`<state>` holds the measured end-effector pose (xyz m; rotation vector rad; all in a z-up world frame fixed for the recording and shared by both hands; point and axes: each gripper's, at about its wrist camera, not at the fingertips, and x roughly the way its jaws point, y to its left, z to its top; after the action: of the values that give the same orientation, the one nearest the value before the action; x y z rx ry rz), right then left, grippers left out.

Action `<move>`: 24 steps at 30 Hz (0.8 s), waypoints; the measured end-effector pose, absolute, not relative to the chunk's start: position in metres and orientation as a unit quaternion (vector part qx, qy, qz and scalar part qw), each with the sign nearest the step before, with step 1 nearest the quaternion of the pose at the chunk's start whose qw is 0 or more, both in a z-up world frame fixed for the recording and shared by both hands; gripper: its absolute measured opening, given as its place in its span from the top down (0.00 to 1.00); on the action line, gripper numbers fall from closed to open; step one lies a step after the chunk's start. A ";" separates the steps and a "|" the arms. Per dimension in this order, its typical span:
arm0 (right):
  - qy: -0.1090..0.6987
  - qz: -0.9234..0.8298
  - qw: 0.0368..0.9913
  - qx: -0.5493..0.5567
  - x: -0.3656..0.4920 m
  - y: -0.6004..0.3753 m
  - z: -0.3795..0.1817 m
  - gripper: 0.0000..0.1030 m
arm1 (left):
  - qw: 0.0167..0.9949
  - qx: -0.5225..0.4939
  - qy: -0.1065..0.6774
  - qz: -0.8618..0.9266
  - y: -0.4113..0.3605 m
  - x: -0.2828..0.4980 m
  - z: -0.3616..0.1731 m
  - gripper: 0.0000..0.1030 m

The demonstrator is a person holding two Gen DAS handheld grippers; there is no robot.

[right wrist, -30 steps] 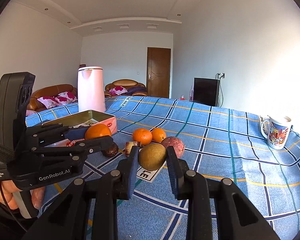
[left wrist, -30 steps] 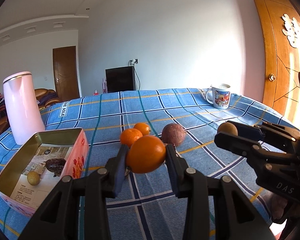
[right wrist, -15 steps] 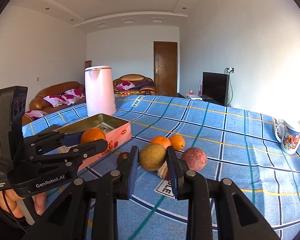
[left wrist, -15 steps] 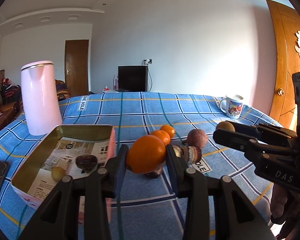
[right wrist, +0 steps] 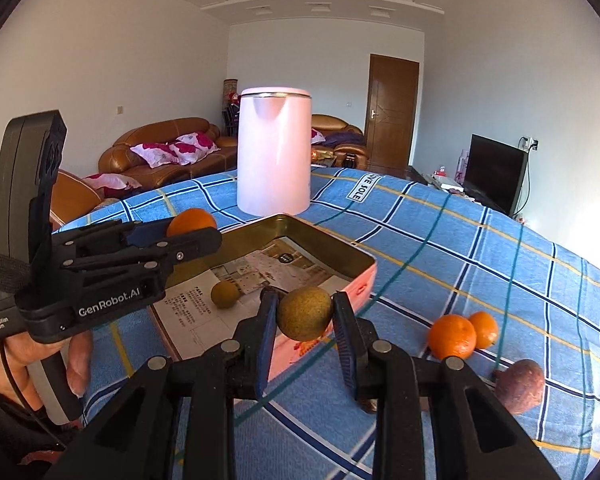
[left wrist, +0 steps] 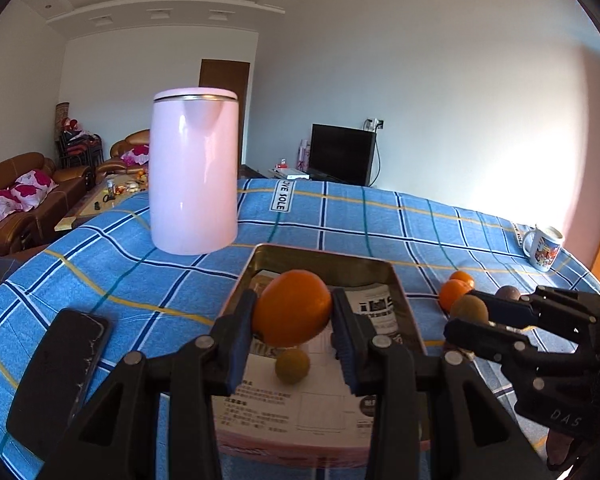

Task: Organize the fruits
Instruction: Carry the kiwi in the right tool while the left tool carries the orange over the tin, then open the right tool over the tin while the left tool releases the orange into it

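1. Fruits are split between three places: some lie in the tin box (left wrist: 396,292), some are carried in the grippers, and some wait on the blue checked tablecloth (right wrist: 480,248).
2. The left gripper (left wrist: 292,320) has its two fingers closed on a large orange (left wrist: 291,312) and holds it above the open tin, I'd say so it can drop straight in beside the small yellow-green fruit (left wrist: 292,366) already lying on the paper liner.
3. The right gripper (right wrist: 305,320) pinches a brownish-green round fruit (right wrist: 305,313), just over the tin's pink near wall, so it looks next in line.
4. Two small oranges (right wrist: 462,334) touch each other on the cloth, with a dark reddish fruit (right wrist: 520,380) near them, all well apart from the tin, probably awaiting collection.
5. The pink kettle (right wrist: 275,152) stands just behind the tin, and a black phone (left wrist: 56,376) lies to the left, both outside the drop zone.
6. Each fruit is gripped across its middle, which should keep a round thing from rolling out.
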<state>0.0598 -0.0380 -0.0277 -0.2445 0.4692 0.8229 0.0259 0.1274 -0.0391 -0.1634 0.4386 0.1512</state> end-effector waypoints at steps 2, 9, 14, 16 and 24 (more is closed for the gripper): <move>0.233 0.402 0.877 -0.123 0.061 -0.026 -0.032 0.71 | 0.967 -0.084 0.227 0.075 0.135 0.029 -0.043 0.62; 0.260 0.412 0.859 -0.157 0.062 0.010 -0.048 0.71 | 0.958 -0.095 0.259 0.072 0.147 0.041 -0.055 0.62; 0.281 0.406 0.853 -0.170 0.066 0.021 -0.052 0.71 | 0.955 -0.083 0.275 0.073 0.147 0.044 -0.056 0.62; 0.291 0.403 0.849 -0.177 0.068 0.026 -0.055 0.71 | 0.954 -0.078 0.282 0.072 0.146 0.046 -0.057 0.62; 0.295 0.408 0.843 -0.187 0.065 0.031 -0.055 0.63 | 0.954 -0.079 0.280 0.072 0.145 0.050 -0.052 0.53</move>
<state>0.0649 0.0309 -0.0549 -0.3942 0.6233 0.8621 0.0502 0.1447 -0.0524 -0.1608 0.5680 0.1463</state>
